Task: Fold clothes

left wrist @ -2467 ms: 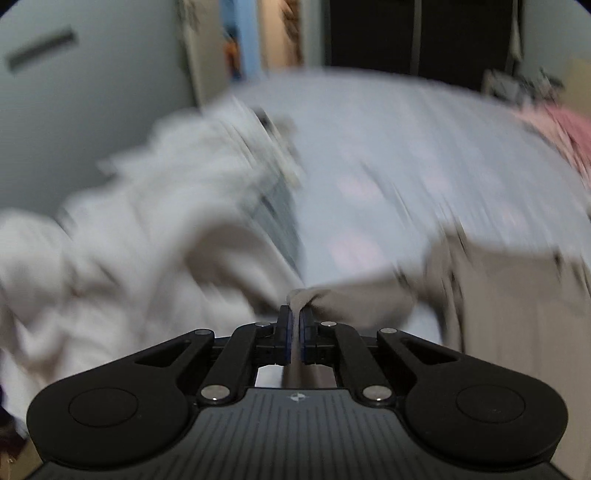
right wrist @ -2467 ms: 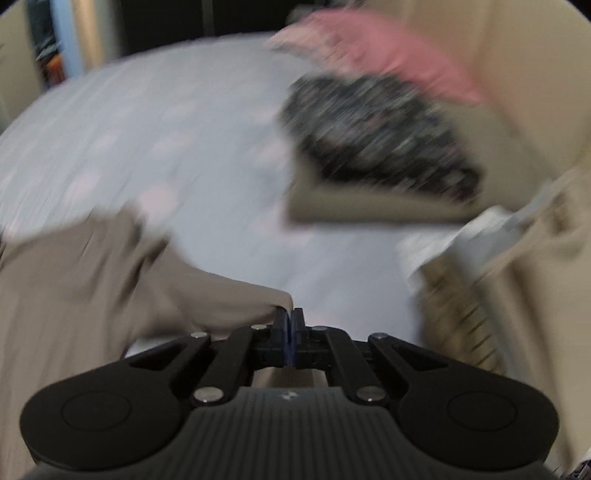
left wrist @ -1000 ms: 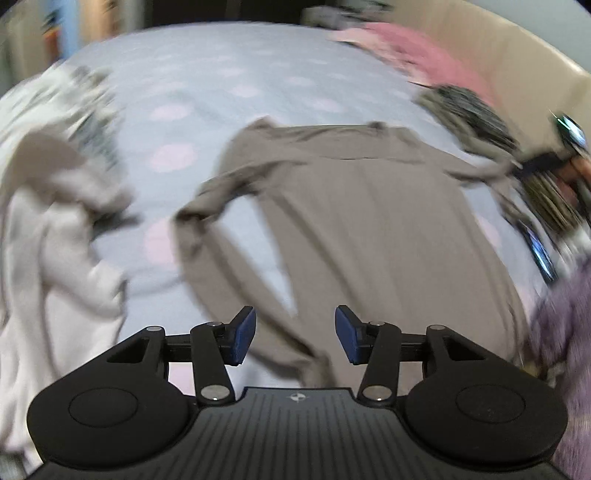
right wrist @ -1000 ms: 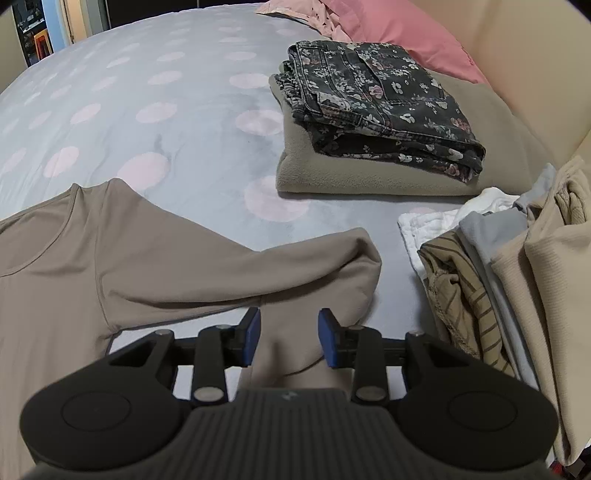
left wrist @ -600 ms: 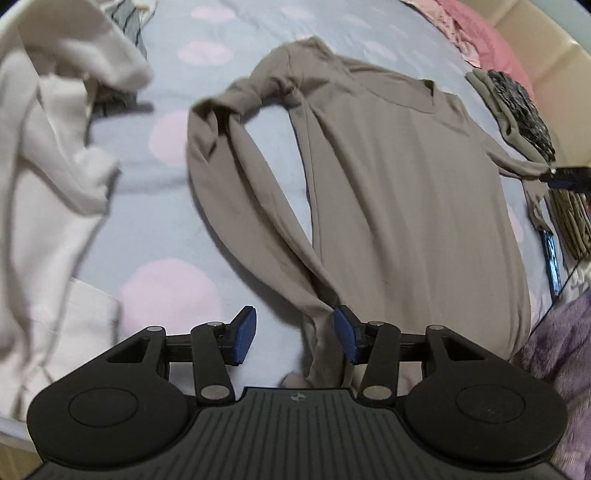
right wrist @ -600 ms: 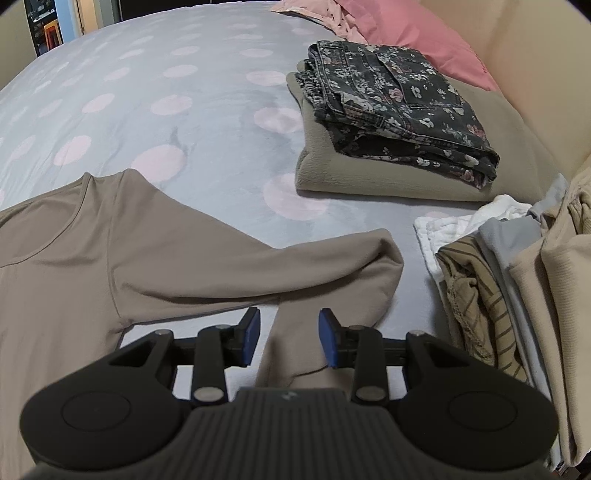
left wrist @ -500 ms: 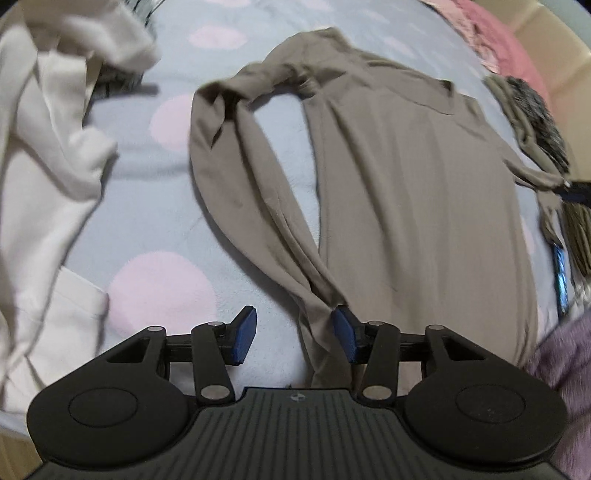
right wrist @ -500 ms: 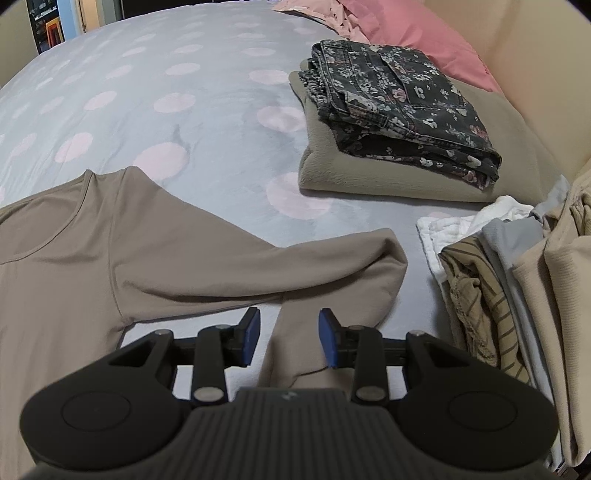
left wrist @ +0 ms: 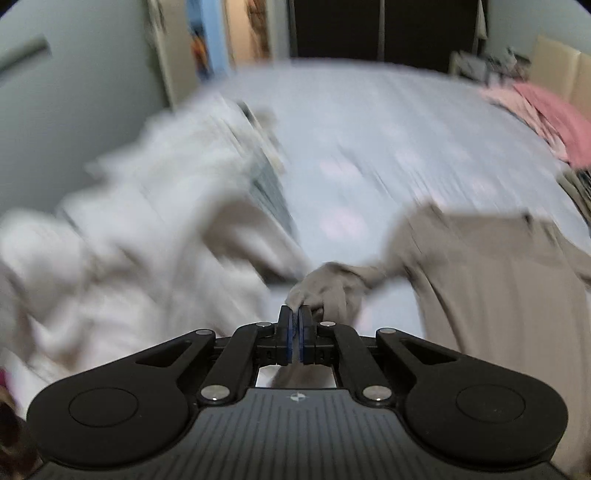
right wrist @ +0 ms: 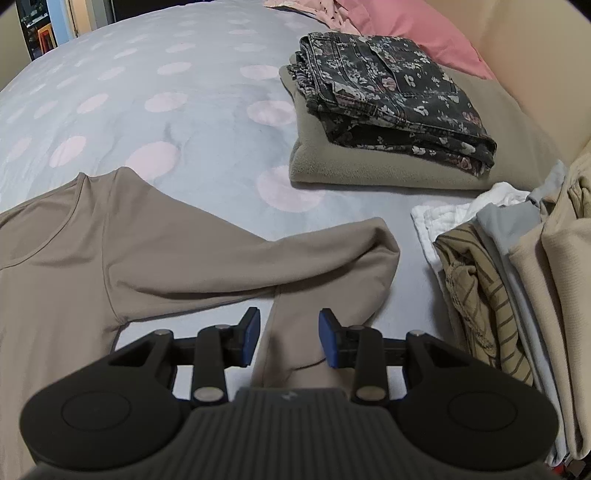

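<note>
**A:** Where is the garment being folded?

**B:** A taupe long-sleeved top (right wrist: 74, 266) lies spread on a pale blue bedspread (right wrist: 184, 122) dotted with pink circles. In the right wrist view its neckline sits at the left, and one sleeve runs rightward, bends, and doubles back toward the camera.

**A:** What are the tongs doing?

**B:** The left gripper (left wrist: 294, 314) has just closed, and its blue pads are pinched together on the bunched end of the top's other sleeve (left wrist: 328, 286). That view is heavily blurred. The right gripper (right wrist: 290, 332) stands partly open, its pads either side of the doubled-back sleeve end, not pressing on it.

**A:** What else is on the bed?

**B:** In the right wrist view, folded dark floral jeans (right wrist: 388, 96) rest on a folded olive fleece (right wrist: 369, 162), with a pink pillow (right wrist: 406, 33) behind them. At the right edge sits a stack of folded clothes (right wrist: 517, 277) in white, grey, beige and brown stripes. In the left wrist view, a blurred heap of whitish garments (left wrist: 129, 240) lies left of the held sleeve.
</note>
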`<state>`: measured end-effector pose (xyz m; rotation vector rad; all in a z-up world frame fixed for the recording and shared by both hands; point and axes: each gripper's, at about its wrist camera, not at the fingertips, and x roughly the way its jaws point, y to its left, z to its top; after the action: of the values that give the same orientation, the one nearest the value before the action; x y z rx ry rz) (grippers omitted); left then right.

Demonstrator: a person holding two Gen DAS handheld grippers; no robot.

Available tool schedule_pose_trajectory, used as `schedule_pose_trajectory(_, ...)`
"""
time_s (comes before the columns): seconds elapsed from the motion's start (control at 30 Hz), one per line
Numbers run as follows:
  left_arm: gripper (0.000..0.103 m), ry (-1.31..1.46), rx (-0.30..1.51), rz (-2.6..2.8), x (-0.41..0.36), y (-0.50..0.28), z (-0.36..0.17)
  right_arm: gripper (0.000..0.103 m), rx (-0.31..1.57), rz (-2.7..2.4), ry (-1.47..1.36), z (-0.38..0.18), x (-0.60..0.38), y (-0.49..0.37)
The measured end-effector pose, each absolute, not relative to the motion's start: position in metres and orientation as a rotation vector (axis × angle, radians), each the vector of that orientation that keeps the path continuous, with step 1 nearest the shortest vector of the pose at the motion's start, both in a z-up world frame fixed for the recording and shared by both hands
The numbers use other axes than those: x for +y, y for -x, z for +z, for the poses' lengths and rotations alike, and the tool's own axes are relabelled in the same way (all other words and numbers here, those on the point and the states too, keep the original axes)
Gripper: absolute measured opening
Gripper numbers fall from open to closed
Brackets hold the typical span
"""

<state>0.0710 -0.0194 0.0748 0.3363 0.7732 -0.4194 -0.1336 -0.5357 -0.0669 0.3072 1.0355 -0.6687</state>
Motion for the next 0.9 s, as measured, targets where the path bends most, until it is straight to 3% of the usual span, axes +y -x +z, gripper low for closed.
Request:
schedule_pose_trajectory(0.07,0.001,-0.481,0.651,-0.404,-0.024,-0.059,0.092,0.038,1.033,-0.666,-0.307,-0.067,-0.536,0.133)
schedule_pose_trajectory(0.17,0.001,-0.721,0.623,-0.457,-0.037,-0.038,0.083,0.038,1.032,-0.665,-0.31,-0.067,-0.537,0.133)
schedule_pose_trajectory(0.33,0.001,-0.976,0.731,-0.491,-0.038,-0.025,0.028,0.038,1.032,-0.671,-0.322,-0.067,-0.539,0.132)
schedule_pose_trajectory(0.6,0.005,-0.992,0.983,-0.735,-0.023,-0.008,-0.02,0.038,1.032,-0.676,-0.335,-0.067,-0.54,0.134)
schedule_pose_trajectory(0.67,0.011,-0.984,0.979,-0.776,-0.022,-0.004,-0.017,0.038,1.034,-0.68,-0.34,-0.067,-0.54,0.134)
schedule_pose_trajectory(0.73,0.024,-0.954,0.963,-0.807,-0.019,-0.003,-0.01,0.038,1.034,-0.682,-0.342,-0.067,-0.54,0.134)
schedule_pose_trajectory(0.9,0.045,-0.749,0.896,-0.679,-0.006,-0.027,0.015,0.038,1.037,-0.686,-0.344,-0.068,-0.54,0.134)
